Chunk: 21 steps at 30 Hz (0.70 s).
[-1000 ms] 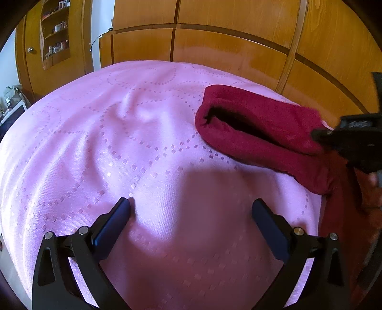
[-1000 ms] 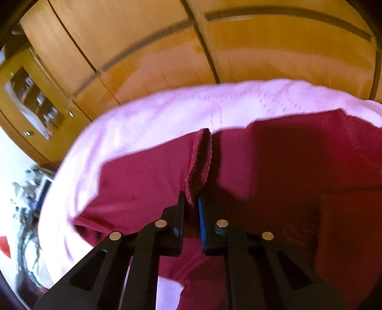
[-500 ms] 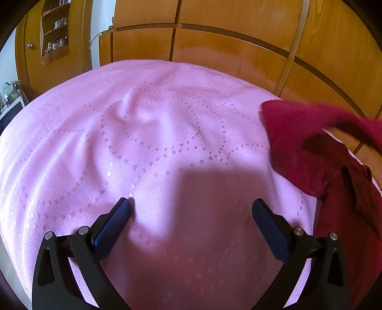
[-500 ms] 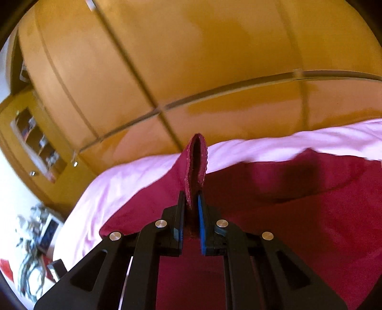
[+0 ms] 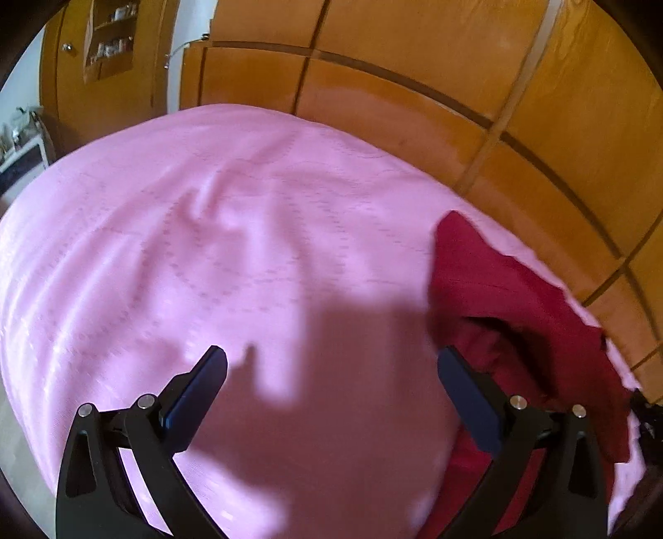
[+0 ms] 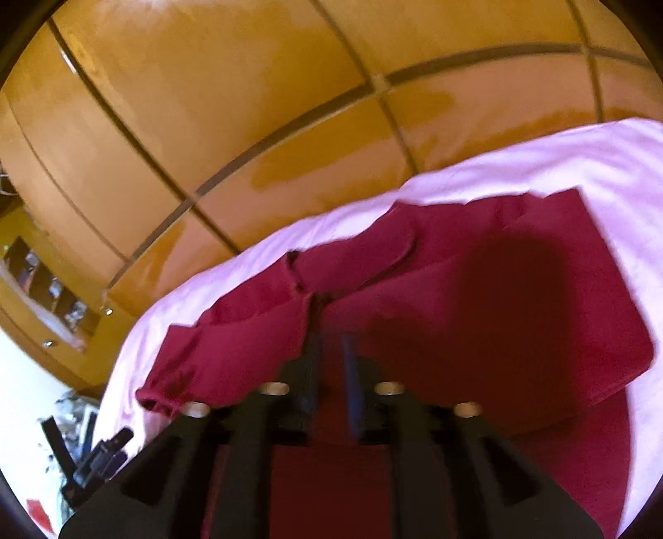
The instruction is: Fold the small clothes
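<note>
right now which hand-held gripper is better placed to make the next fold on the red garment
Right, probably: the right hand-held gripper, jaws opening, hangs directly over the red garment. The left hand-held gripper is open over bare pink bedspread.

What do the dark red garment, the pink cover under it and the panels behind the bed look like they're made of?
Red garment: soft matte knit, probably cotton; it drapes and creases.
Pink cover: woven fabric with a slight sheen and faint dotted pattern.
Panels: glossy varnished wood or wood-look laminate; they show blurred reflections.

Your view shows a pink bedspread (image 5: 215, 257) filling the middle, glossy wooden wardrobe doors (image 5: 414, 83) across the top, and an open shelf niche (image 5: 110, 39) at upper left.
</note>
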Each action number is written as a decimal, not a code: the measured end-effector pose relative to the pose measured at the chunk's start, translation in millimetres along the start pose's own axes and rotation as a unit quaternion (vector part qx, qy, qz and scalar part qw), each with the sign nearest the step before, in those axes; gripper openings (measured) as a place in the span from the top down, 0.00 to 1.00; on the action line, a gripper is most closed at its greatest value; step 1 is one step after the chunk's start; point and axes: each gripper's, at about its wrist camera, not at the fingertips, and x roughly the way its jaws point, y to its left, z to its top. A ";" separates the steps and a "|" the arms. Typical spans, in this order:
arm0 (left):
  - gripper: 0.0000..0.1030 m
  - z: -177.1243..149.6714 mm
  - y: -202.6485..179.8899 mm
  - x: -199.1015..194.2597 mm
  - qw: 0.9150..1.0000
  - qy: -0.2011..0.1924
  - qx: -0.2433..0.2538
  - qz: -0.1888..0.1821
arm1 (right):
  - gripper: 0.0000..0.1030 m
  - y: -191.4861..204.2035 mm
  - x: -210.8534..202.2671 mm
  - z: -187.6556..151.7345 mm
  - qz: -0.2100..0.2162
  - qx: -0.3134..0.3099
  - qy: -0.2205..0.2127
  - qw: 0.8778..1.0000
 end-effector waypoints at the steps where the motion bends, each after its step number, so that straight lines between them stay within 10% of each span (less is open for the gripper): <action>1: 0.02 -3.1 -8.9 -3.0 1.000 -0.001 0.004 -0.009 | 0.32 3.8 3.1 -2.4 0.003 0.003 -0.002 1.000; 6: 0.02 -23.0 -40.5 2.7 0.999 0.018 0.046 -0.018 | 0.44 27.3 42.3 -7.7 0.007 0.003 0.037 0.999; 10: 0.02 -43.6 -52.7 16.1 0.997 0.029 0.071 -0.006 | 0.93 42.4 82.0 -17.5 -0.026 -0.005 0.090 0.996; 21: 0.02 -51.5 -49.9 19.3 0.996 0.030 0.080 -0.009 | 0.96 52.3 -2.8 10.3 -0.106 -0.127 -0.037 0.986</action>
